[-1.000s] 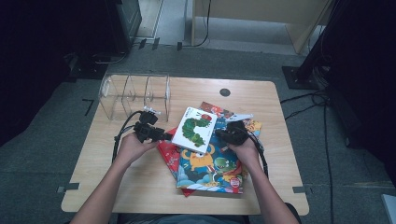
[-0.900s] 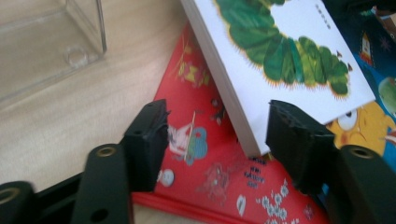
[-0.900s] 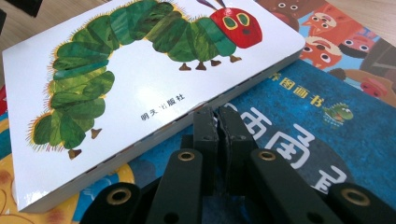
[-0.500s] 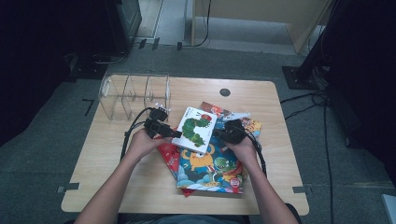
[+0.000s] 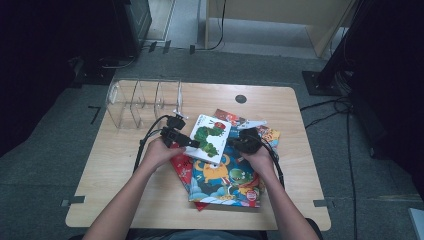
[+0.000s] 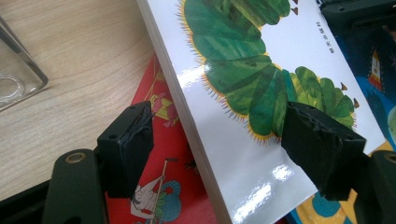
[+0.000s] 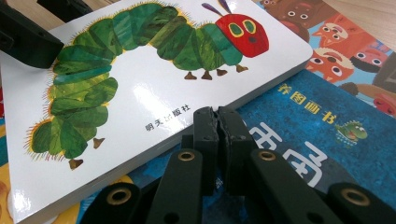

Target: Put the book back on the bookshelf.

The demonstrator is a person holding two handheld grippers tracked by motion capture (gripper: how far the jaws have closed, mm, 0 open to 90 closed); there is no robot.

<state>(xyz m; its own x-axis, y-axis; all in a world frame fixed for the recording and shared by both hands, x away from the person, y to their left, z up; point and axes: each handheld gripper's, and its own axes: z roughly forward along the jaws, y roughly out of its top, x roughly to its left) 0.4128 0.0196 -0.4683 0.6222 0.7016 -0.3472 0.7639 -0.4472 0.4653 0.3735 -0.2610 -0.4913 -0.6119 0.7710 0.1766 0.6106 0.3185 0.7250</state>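
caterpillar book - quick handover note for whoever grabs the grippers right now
Left gripper: jaws have just been opening and now stand wide astride the long edge of the white caterpillar book, pads not pressing on it.
Right gripper: shut, nothing between the jaws, tips at the book's opposite edge, over the blue picture book.
Things: the caterpillar book lies on top of the pile of picture books mid-table; the clear divided rack stands at the table's far left with no book in it.
Done: the left gripper is lined up on the book.
Left: probably close on the book, lift it and stand it in the rack.
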